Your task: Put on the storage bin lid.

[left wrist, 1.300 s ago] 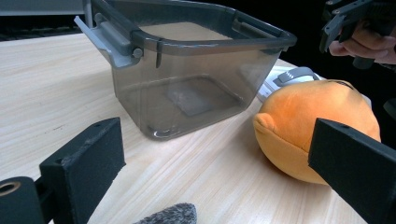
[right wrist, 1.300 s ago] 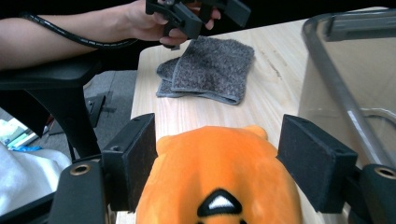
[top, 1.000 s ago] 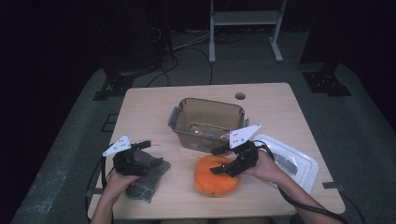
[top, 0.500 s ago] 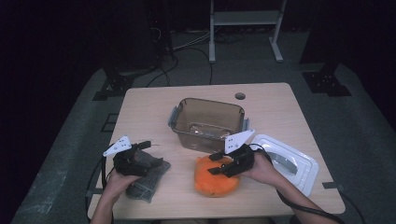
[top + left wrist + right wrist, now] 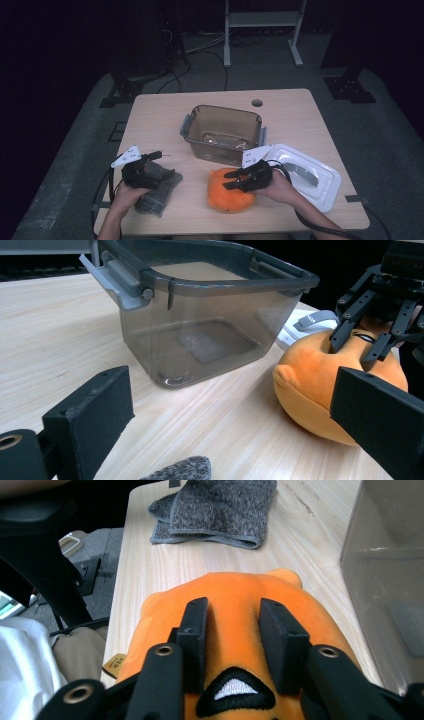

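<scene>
An orange plush toy (image 5: 227, 199) (image 5: 310, 385) lies at the table's front middle. My right gripper (image 5: 227, 181) (image 5: 232, 610) comes down on its top, and its jaws have just been closing; the pads pinch a ridge of orange plush (image 5: 235, 595) between them. The left gripper view also catches that right gripper (image 5: 355, 347) pressing into the toy. At the front left my left gripper (image 5: 162, 165) (image 5: 235, 395) stands open over a folded grey cloth (image 5: 157, 197) (image 5: 180, 471) (image 5: 220, 510), nothing between its jaws.
A clear grey plastic bin (image 5: 222, 107) (image 5: 200, 285) (image 5: 385, 580) stands mid-table behind the toy, its latches hanging loose. Its white lid (image 5: 310, 172) (image 5: 312, 320) lies flat to the right of the toy. The table's front edge is close behind both hands.
My right gripper has sunk onto the orange toy and its jaws have drawn in from wide apart to a pinch on the plush. The left gripper has stayed put.
</scene>
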{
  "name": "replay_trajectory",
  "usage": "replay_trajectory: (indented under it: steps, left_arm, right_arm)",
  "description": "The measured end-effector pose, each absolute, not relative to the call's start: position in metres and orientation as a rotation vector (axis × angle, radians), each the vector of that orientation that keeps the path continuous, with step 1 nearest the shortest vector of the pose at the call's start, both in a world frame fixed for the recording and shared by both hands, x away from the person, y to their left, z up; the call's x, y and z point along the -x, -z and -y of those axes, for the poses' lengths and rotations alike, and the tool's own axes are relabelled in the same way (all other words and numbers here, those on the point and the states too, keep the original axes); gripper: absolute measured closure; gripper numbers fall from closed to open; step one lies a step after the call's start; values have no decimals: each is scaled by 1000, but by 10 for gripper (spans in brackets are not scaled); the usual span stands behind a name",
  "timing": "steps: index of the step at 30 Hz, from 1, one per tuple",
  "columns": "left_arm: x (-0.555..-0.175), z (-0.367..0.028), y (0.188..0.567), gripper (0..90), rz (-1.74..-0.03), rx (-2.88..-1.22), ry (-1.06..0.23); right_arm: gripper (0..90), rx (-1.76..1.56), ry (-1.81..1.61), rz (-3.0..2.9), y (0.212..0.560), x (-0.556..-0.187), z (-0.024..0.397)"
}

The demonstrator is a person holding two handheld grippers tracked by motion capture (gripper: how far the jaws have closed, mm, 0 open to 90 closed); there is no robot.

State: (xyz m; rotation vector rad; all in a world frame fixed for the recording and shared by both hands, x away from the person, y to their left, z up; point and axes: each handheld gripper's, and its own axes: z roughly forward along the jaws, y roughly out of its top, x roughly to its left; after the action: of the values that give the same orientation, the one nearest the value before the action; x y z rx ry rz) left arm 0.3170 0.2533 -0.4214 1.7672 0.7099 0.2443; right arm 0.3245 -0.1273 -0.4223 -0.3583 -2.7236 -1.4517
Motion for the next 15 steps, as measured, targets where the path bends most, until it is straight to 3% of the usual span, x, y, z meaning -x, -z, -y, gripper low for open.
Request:
replay_trajectory:
  steps: [15]
  left_arm:
    - [-318, -254, 421, 32, -710, -1756, -246]
  right_arm:
    - [770, 410, 1416, 2707, 409, -324, 118]
